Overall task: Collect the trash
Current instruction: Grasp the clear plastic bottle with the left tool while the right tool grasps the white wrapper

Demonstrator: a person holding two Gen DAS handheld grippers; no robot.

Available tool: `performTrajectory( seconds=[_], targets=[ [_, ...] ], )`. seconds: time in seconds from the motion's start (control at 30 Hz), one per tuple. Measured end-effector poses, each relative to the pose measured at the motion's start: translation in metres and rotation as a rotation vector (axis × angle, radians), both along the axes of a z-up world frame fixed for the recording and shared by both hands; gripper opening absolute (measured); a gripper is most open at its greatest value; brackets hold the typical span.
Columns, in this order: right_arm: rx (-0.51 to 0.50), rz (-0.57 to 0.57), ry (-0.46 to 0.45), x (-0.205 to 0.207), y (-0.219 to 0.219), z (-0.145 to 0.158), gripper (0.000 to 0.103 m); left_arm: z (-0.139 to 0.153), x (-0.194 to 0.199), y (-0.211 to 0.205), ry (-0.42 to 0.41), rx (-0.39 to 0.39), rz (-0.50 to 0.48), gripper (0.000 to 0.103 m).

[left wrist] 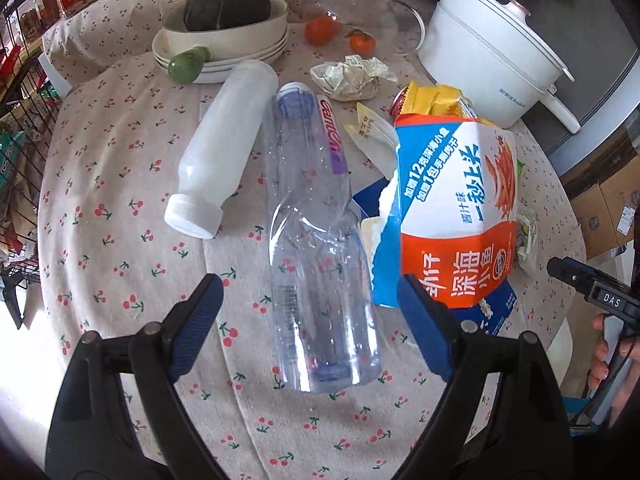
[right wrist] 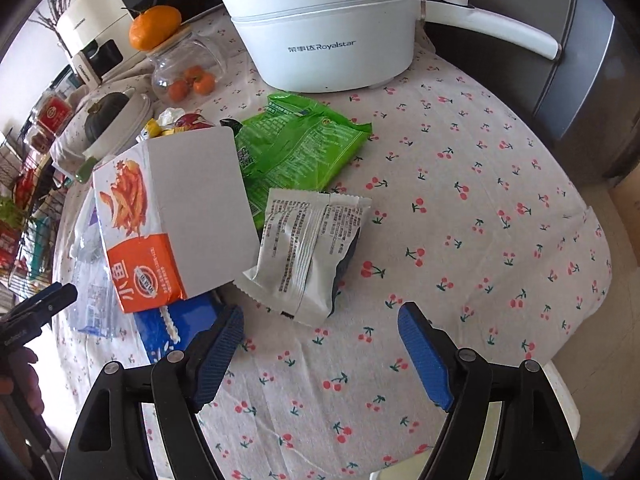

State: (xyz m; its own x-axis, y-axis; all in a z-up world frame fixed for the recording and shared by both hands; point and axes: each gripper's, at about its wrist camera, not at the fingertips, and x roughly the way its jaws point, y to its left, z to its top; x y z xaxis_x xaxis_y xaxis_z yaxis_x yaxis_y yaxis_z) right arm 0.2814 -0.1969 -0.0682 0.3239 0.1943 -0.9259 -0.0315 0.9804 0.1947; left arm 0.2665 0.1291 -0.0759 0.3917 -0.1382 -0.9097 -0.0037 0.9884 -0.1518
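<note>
My left gripper (left wrist: 310,300) is open, its fingers on either side of the lower half of a crushed clear water bottle (left wrist: 316,236) lying on the cherry-print tablecloth (left wrist: 120,208). A white plastic bottle (left wrist: 224,148) lies to its left. An orange-and-white snack box (left wrist: 456,208) stands to its right, with a crumpled paper ball (left wrist: 352,76) and a yellow wrapper (left wrist: 436,100) behind. My right gripper (right wrist: 320,324) is open and empty, just short of a white snack wrapper (right wrist: 308,248). A green snack bag (right wrist: 296,148) lies behind it, the snack box (right wrist: 176,216) to the left.
A white electric pot (right wrist: 332,36) stands at the back. Stacked dishes with a dark squash (left wrist: 226,4), a glass jar (right wrist: 188,68), small oranges (left wrist: 320,30) and a blue flat pack (right wrist: 176,328) under the box also sit on the table. A wire rack (left wrist: 20,140) stands at left.
</note>
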Motion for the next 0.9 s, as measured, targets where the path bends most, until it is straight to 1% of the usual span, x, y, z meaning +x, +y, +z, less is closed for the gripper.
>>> performTrajectory(
  seconds=[0.1, 0.17, 0.2, 0.23, 0.27, 0.37, 0.43, 0.47, 0.53, 0.63, 0.7, 0.9],
  targets=[
    [0.027, -0.025, 0.026, 0.019, 0.003, -0.016, 0.081, -0.009, 0.015, 0.000, 0.023, -0.006, 0.001, 0.083],
    [0.033, -0.042, 0.034, 0.029, 0.004, -0.025, 0.081, -0.014, 0.024, -0.001, 0.048, -0.022, 0.002, 0.078],
    [0.037, -0.046, 0.038, 0.032, 0.005, -0.029, 0.081, -0.017, 0.027, 0.000, 0.062, -0.034, 0.003, 0.075],
    [0.043, -0.047, 0.040, 0.035, 0.006, -0.032, 0.080, -0.020, 0.029, 0.000, 0.077, -0.046, 0.002, 0.066],
    [0.045, -0.048, 0.044, 0.038, 0.008, -0.036, 0.080, -0.022, 0.030, -0.001, 0.089, -0.053, 0.004, 0.064],
    [0.034, -0.054, 0.058, 0.040, 0.011, -0.043, 0.071, -0.022, 0.031, 0.000, 0.087, -0.057, 0.011, 0.064],
    [0.001, -0.049, 0.036, 0.039, 0.013, -0.042, 0.054, -0.021, 0.029, 0.000, 0.080, -0.061, 0.016, 0.063],
    [0.003, -0.041, 0.035, 0.039, 0.014, -0.041, 0.052, -0.019, 0.027, 0.000, 0.074, -0.067, 0.019, 0.062],
    [0.010, -0.038, 0.037, 0.038, 0.013, -0.040, 0.044, -0.017, 0.023, 0.001, 0.062, -0.077, 0.020, 0.061],
    [-0.002, -0.040, 0.052, 0.033, 0.010, -0.035, 0.038, -0.009, 0.014, -0.001, 0.035, -0.062, 0.024, 0.060],
    [-0.008, -0.041, 0.048, 0.027, 0.007, -0.028, 0.037, 0.001, 0.005, 0.000, 0.011, -0.062, 0.031, 0.060],
    [0.001, -0.043, 0.019, 0.003, -0.009, 0.000, 0.036, 0.038, -0.033, -0.002, -0.069, -0.061, 0.026, 0.060]
  ],
)
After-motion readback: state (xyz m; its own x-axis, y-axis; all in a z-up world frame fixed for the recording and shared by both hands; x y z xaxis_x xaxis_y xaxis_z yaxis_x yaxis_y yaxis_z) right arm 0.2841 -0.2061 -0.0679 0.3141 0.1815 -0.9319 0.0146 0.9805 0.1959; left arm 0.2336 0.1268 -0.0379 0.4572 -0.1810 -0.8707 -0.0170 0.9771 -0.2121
